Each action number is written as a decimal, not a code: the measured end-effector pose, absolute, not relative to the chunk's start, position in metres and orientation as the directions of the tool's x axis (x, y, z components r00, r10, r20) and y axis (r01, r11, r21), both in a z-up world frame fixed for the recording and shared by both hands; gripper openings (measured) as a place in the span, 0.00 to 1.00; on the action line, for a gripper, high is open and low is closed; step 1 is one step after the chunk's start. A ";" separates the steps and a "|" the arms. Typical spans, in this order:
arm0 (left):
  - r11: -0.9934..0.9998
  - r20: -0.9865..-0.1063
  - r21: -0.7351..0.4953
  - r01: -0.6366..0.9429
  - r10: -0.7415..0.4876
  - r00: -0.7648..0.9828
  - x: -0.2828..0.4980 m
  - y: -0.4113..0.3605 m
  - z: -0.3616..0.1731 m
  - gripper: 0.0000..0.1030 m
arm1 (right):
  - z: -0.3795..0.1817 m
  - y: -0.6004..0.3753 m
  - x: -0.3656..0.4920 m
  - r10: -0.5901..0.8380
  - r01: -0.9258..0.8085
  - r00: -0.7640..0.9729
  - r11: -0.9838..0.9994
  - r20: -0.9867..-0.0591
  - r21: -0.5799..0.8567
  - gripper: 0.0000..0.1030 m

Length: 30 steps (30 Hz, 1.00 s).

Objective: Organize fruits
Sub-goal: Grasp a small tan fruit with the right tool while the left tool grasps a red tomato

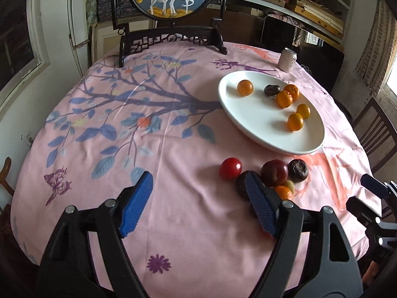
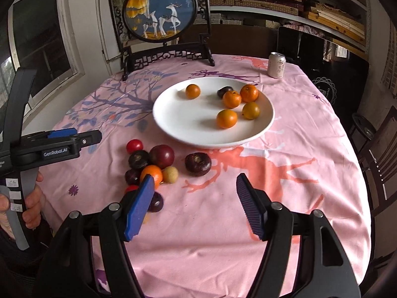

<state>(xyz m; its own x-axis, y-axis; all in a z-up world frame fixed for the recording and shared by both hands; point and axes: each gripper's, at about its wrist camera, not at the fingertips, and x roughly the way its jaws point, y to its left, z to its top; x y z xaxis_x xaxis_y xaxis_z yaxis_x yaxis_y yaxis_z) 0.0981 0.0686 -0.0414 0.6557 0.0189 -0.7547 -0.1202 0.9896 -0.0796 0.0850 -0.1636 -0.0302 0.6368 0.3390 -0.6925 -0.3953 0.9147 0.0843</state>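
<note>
Both tools, left tool (image 1: pixel 198 191) and right tool (image 2: pixel 193 196), gape apart, holding nothing. The right tool's blue pad (image 2: pixel 139 208) hides some loose fruits (image 2: pixel 151 164) at nine o'clock.

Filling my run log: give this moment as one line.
left claw: open, empty | right claw: open, empty | round white plate: six fruits | pink tablecloth: fruit pile
</note>
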 end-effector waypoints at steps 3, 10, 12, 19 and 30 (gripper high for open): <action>0.988 -0.756 -0.066 -0.138 0.041 0.653 0.085 0.077 -0.048 0.76 | -0.046 -0.145 0.071 0.376 -0.442 0.587 0.891 -0.717 0.106 0.67; 0.989 -0.755 -0.068 -0.128 0.033 0.655 0.066 0.084 -0.051 0.76 | -0.071 -0.110 0.057 0.445 -0.544 0.480 0.827 -0.756 0.141 0.50; 0.990 -0.756 -0.070 -0.123 0.028 0.654 0.064 0.084 -0.051 0.76 | -0.079 -0.104 0.062 0.450 -0.549 0.456 0.821 -0.768 0.155 0.44; 0.995 -0.776 -0.087 -0.052 -0.035 0.629 0.059 0.069 -0.057 0.77 | -0.098 -0.099 0.076 0.402 -0.510 0.473 0.850 -0.784 0.129 0.24; 0.992 -0.831 -0.061 0.107 -0.110 0.546 0.068 -0.005 -0.089 0.75 | -0.074 -0.182 0.069 0.365 -0.348 0.579 0.919 -0.729 0.183 0.24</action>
